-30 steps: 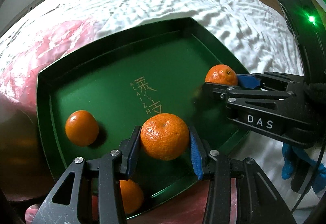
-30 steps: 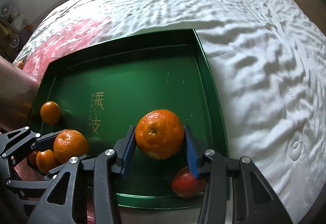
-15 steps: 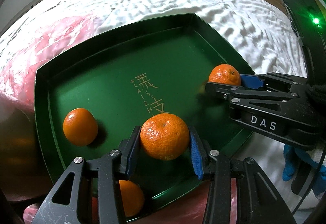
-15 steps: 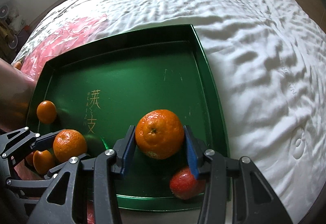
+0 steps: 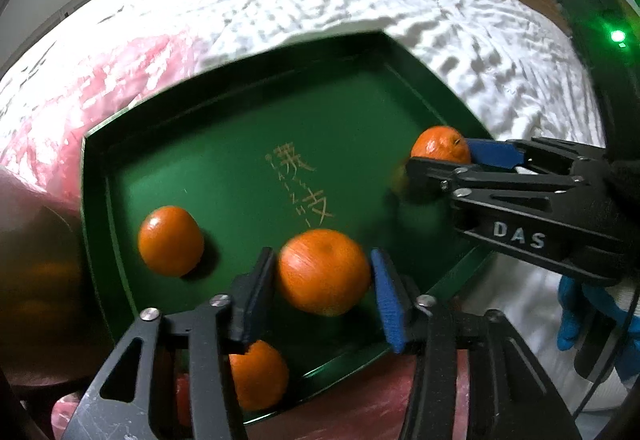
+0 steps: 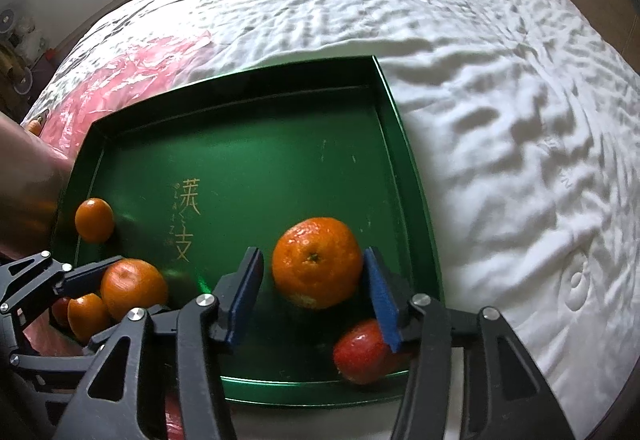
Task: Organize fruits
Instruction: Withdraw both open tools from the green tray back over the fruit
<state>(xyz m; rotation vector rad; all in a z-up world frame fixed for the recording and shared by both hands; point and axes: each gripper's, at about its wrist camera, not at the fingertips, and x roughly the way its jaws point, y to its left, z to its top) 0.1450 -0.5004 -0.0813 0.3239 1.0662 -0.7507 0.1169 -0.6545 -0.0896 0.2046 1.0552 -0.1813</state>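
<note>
A dark green tray (image 5: 96,200) (image 6: 404,144) lies on a bed. In the left wrist view a mandarin (image 5: 324,272), blurred, sits between the fingers of my left gripper (image 5: 322,292). Those jaws are opening and the blue pads stand just off the peel. In the right wrist view another mandarin (image 6: 316,262) rests low over the tray floor inside my right gripper (image 6: 314,292). Its jaws are opening too, with a gap showing on both sides. Two more mandarins (image 5: 170,240) (image 5: 256,376) lie in the tray's left part.
A red fruit (image 6: 360,356) lies at the tray's near right corner, under my right finger. Crumpled pink plastic (image 6: 132,68) lies left of the tray on the white sheet (image 6: 500,120). A bare forearm (image 6: 28,192) is at the left edge and a blue glove (image 5: 576,320) at the right.
Both pairs of jaws have spread off their mandarins. The left mandarin now looks blurred and a little lower. Neither hand has shifted.
</note>
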